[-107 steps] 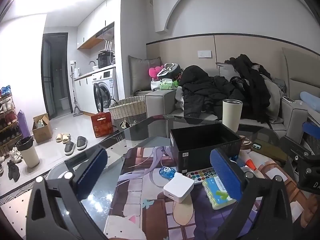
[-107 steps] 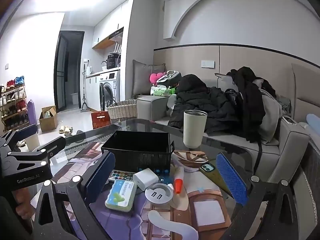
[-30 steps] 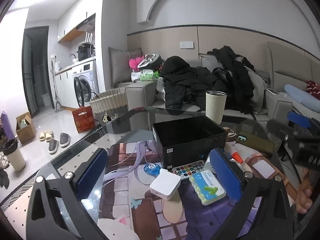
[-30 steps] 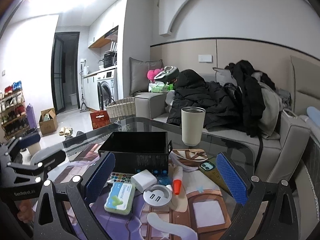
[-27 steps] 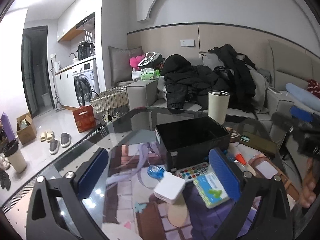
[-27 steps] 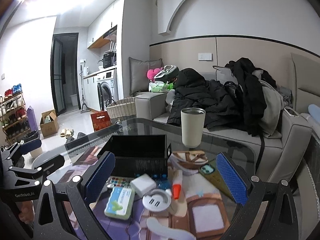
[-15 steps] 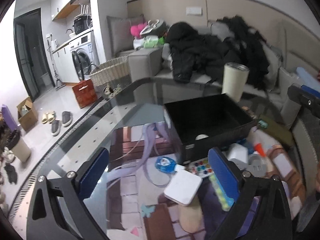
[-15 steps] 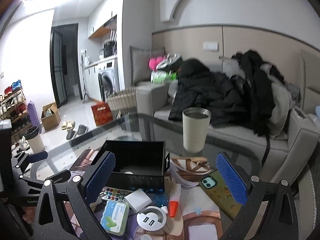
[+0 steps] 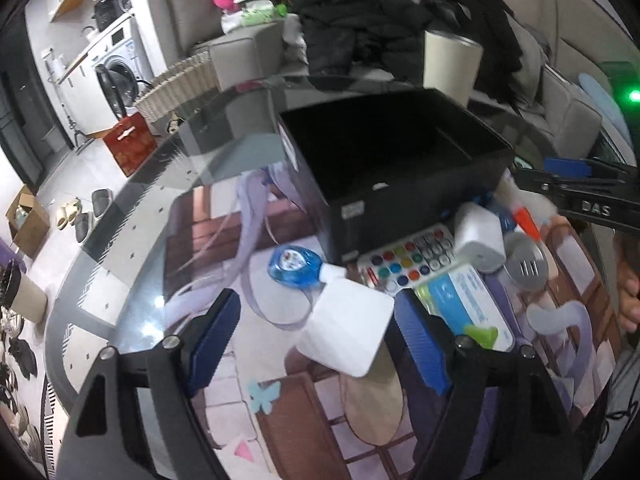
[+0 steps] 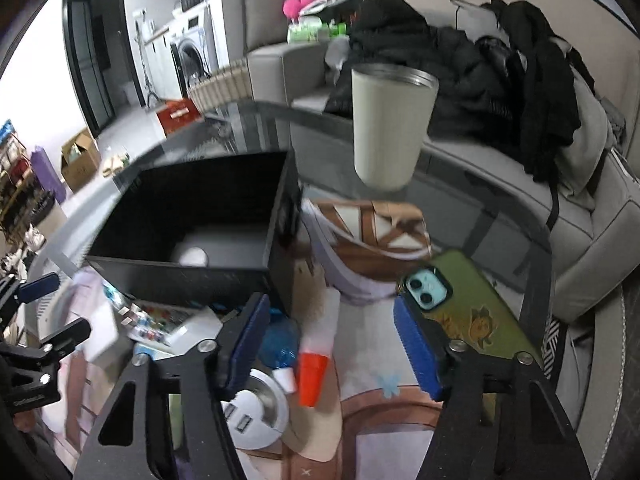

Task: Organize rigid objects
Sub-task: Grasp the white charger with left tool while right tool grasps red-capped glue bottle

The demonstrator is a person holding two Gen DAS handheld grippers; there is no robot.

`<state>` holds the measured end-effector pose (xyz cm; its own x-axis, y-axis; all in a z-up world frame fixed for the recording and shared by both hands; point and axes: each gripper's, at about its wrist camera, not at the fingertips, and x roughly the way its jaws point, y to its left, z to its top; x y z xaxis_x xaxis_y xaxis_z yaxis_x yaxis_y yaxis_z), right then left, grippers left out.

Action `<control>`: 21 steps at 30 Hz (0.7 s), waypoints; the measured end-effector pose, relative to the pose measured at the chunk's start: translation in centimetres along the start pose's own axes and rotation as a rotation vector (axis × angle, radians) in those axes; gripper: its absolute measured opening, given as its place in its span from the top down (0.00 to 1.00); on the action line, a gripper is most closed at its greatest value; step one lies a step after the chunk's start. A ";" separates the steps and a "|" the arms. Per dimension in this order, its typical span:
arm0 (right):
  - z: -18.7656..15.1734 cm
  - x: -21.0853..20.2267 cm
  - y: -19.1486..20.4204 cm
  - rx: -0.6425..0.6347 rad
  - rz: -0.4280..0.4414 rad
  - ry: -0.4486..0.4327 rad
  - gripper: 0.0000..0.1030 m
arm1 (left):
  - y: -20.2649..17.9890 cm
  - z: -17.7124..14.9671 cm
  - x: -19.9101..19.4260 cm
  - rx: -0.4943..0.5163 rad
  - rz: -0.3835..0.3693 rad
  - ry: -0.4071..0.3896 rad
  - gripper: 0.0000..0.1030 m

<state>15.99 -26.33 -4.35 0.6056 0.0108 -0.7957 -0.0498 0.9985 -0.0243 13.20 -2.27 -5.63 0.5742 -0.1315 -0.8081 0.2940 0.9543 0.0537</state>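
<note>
**Both grippers low over the cluttered table**

The black box [image 9: 400, 160] sits mid-table on the glass table [image 9: 132, 240]. Just before it lies the white square device [image 9: 346, 334], between the left gripper's [image 9: 316, 340] parted fingers. The right gripper [image 10: 334, 344], also spread, frames an orange-capped tube [image 10: 314, 360]; its body reads "DAS" in the left view.

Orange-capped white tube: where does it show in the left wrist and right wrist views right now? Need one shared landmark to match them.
Left wrist: orange-capped white tube sits right of centre, beside the black box's right corner.
Right wrist: the tube is low at centre, between the open right gripper fingers, cap toward the camera.
Shared landmark: the black box; the beige tumbler also shows in both.
</note>
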 end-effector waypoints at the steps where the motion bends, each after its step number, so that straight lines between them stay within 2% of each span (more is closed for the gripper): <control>1: -0.2 0.7 -0.1 0.002 0.002 0.021 0.36 | -0.2 0.0 0.1 0.007 0.001 0.005 0.23; 7: -0.8 2.9 -0.2 -0.012 0.000 0.085 0.37 | -0.5 -0.2 1.2 0.028 0.013 0.034 0.23; 9: -0.8 3.2 -0.4 -0.011 0.000 0.080 0.37 | -0.8 -0.4 1.6 0.042 0.014 0.049 0.23; 11: -0.7 3.3 -0.3 -0.025 -0.004 0.080 0.44 | -1.0 -0.5 1.9 0.054 0.022 0.058 0.23; 12: -0.7 3.4 -0.4 -0.026 -0.003 0.081 0.44 | -1.0 -0.6 2.1 0.058 0.026 0.063 0.23; 15: -1.0 3.4 -0.1 -0.024 0.009 0.109 0.47 | -0.9 -0.7 2.5 0.049 0.005 0.085 0.29; 17: -1.4 4.3 -0.2 -0.015 0.025 0.151 0.50 | -1.0 -0.8 2.9 0.048 -0.005 0.102 0.37; 18: -1.5 4.4 -0.2 -0.016 0.026 0.153 0.50 | -1.1 -0.9 3.1 0.048 -0.014 0.112 0.45; 21: -1.6 4.2 0.1 -0.042 0.025 0.143 0.69 | -1.2 -1.0 3.1 0.048 -0.027 0.128 0.49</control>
<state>17.26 -26.27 -8.68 0.4846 0.0247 -0.8744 -0.0985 0.9948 -0.0265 13.87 -3.55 -8.74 0.4639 -0.1190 -0.8779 0.3459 0.9366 0.0558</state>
